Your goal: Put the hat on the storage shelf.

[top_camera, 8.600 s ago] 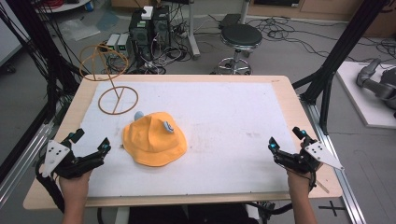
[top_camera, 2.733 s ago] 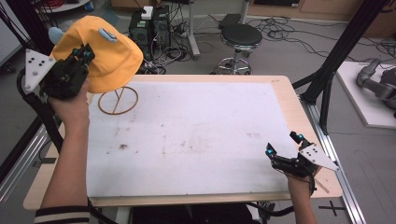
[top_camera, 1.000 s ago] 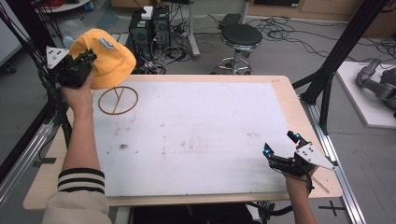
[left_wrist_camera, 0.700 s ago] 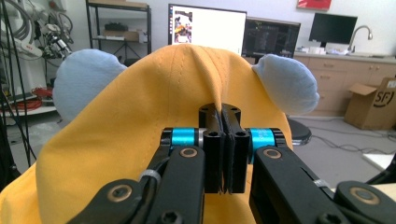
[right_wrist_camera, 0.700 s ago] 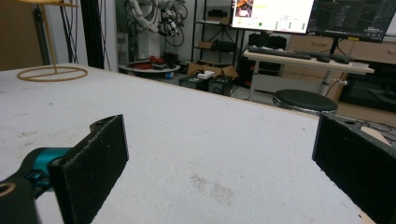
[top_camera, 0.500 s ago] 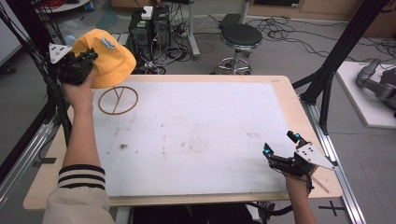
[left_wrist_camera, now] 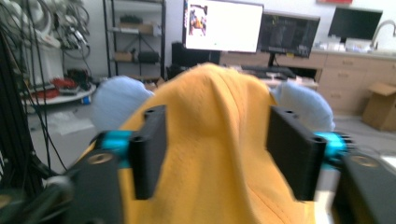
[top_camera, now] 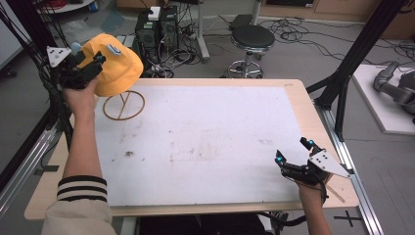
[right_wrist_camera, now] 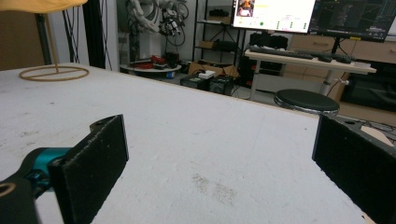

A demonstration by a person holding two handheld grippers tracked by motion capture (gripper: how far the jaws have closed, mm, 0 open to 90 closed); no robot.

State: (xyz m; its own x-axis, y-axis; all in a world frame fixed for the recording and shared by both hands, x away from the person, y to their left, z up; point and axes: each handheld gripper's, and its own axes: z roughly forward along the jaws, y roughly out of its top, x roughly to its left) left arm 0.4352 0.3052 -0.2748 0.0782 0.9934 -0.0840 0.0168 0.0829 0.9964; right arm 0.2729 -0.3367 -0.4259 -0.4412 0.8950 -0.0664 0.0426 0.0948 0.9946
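Note:
A yellow hat with pale blue ears sits on top of a wooden wire stand at the table's far left corner. My left gripper is held up at the hat's left side. In the left gripper view the hat's fabric lies between the jaws, which have just been opening and stand apart from the cloth. My right gripper rests open near the table's front right edge, nothing between its pads. The right gripper view shows the stand's ring base far off at the left.
A white mat covers most of the wooden table. Black frame posts stand at the table's sides. A stool and computer cases with cables stand on the floor beyond the far edge.
My left gripper's jaws have come apart off the hat, which stays on the stand. Neither hand has shifted in the last second.

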